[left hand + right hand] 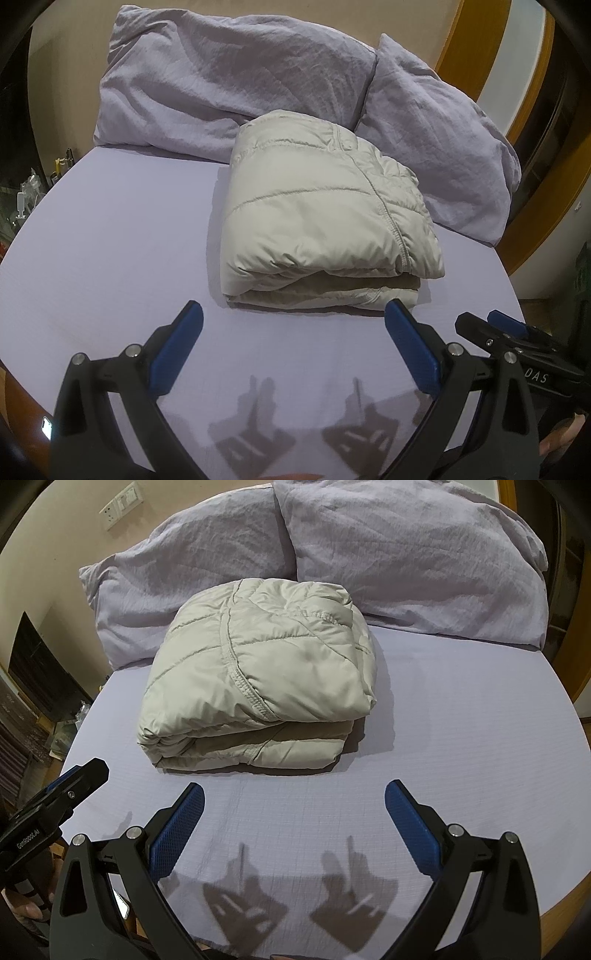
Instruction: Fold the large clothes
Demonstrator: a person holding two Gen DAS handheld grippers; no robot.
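Observation:
A pale beige quilted jacket point(317, 210) lies folded into a thick bundle on the lavender bed sheet point(110, 258), just in front of the pillows. The right wrist view shows the same jacket point(258, 686) from slightly to the right. My left gripper point(293, 317) hovers open above the sheet, just short of the bundle's near edge, nothing between its blue pads. My right gripper point(294, 797) is open too, held at the same distance from the jacket and empty. Each gripper shows at the edge of the other's view: the right gripper point(517, 339), the left gripper point(59, 797).
Two lavender pillows point(229, 77) point(439, 144) lean against the beige wall behind the jacket. A wooden frame point(476, 48) curves along the right side. A cluttered bedside area point(40, 709) sits off the left edge. A wall socket plate point(123, 504) is mounted above the pillows.

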